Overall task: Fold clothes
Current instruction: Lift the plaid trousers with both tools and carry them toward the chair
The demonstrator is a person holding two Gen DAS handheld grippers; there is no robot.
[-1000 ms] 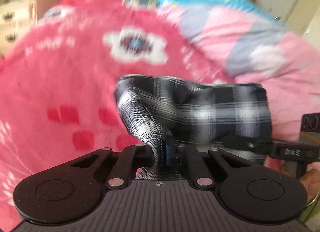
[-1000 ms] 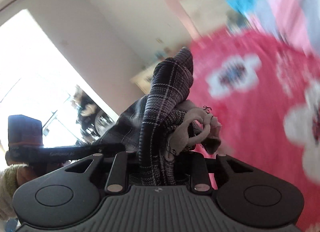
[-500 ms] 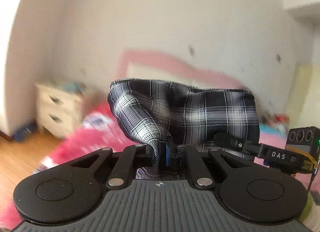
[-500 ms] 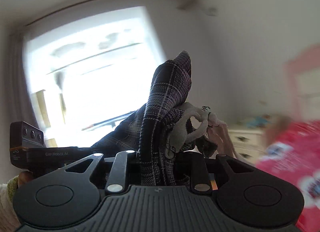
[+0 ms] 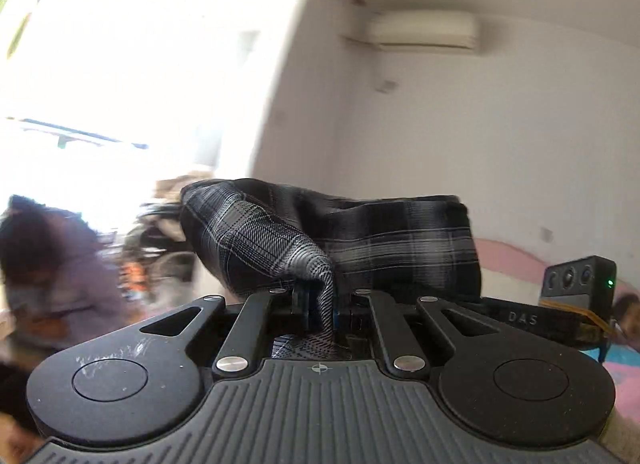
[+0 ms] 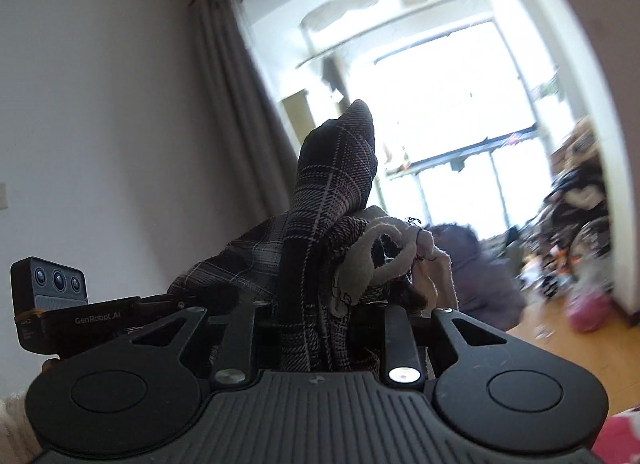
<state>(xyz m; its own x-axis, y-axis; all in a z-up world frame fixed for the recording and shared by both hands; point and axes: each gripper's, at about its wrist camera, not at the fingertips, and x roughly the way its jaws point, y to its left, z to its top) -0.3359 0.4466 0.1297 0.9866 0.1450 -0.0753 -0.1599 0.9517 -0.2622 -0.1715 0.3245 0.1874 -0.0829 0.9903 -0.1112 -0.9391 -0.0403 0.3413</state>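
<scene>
A black-and-white plaid garment (image 5: 360, 240) hangs in the air between both grippers. My left gripper (image 5: 320, 304) is shut on a thin pinch of its edge. The cloth stretches rightward to the other gripper's camera block (image 5: 578, 284). In the right wrist view my right gripper (image 6: 320, 320) is shut on a thick bunch of the plaid garment (image 6: 332, 192), with a whitish inner lining (image 6: 384, 252) bulging out beside it. The left gripper's camera block (image 6: 48, 284) shows at the left edge. Both grippers point level, away from the bed.
A bright window (image 6: 448, 104) with a grey curtain (image 6: 240, 112) fills the far wall. A person in purple (image 5: 60, 264) crouches on the wooden floor (image 6: 560, 344) amid cluttered piles (image 6: 572, 224). An air conditioner (image 5: 424, 30) hangs on the wall; the pink headboard (image 5: 508, 256) is at right.
Both grippers have risen and swung away from the pink bedspread toward the window and wall, carrying the plaid garment. Both grips stay as they were.
</scene>
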